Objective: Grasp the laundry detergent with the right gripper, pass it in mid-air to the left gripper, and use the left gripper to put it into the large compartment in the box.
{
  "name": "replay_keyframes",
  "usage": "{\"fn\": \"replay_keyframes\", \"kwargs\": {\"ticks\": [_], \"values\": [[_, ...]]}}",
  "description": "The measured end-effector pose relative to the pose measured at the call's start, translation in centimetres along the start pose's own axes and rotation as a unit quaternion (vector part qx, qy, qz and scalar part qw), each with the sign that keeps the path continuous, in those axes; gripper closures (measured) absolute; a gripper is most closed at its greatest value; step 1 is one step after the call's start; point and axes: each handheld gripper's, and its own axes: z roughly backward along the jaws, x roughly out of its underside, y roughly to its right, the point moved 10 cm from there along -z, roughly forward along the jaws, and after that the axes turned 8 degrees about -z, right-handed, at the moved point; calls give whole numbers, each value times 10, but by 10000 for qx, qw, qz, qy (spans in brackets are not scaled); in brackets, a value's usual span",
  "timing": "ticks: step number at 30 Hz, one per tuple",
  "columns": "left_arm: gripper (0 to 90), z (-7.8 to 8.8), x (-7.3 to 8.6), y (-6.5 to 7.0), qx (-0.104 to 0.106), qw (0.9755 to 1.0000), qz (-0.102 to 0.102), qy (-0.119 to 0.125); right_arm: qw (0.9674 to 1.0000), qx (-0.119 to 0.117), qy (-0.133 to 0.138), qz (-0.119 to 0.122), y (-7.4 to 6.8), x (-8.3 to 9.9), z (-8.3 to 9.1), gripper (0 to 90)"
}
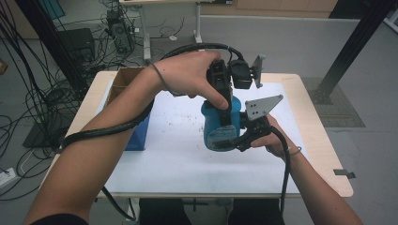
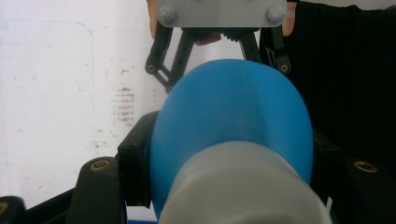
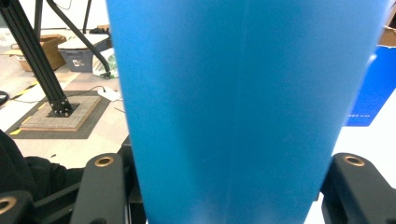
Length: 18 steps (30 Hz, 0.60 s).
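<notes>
A blue bottle [image 1: 217, 131] hangs above the white mat [image 1: 178, 159], held by both grippers. My left gripper [image 1: 225, 105] reaches down from above and is shut on the bottle's top end. In the left gripper view its black jaws flank the blue shoulder [image 2: 233, 107] and the pale grey cap [image 2: 243, 191]. My right gripper [image 1: 244, 133] comes in from the right and is shut on the bottle's body. In the right gripper view that blue body [image 3: 243, 102] stands between the two jaws. The right gripper [image 2: 219, 56] also appears beyond the bottle in the left gripper view.
A blue box [image 1: 139, 133] and an open cardboard box [image 1: 123, 82] stand at the table's left side. The wooden table edge [image 1: 324, 140] runs along the right. Cables lie on the floor at the left and a black frame post [image 3: 35, 56] stands off the table.
</notes>
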Motion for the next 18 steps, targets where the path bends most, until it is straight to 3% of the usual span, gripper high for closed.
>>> {"fn": "replay_keyframes", "kwargs": {"ticks": [18], "values": [[369,0,2,0,1,10000,13,21,10000,-21,-10,-1,0,0,-2,399]]}}
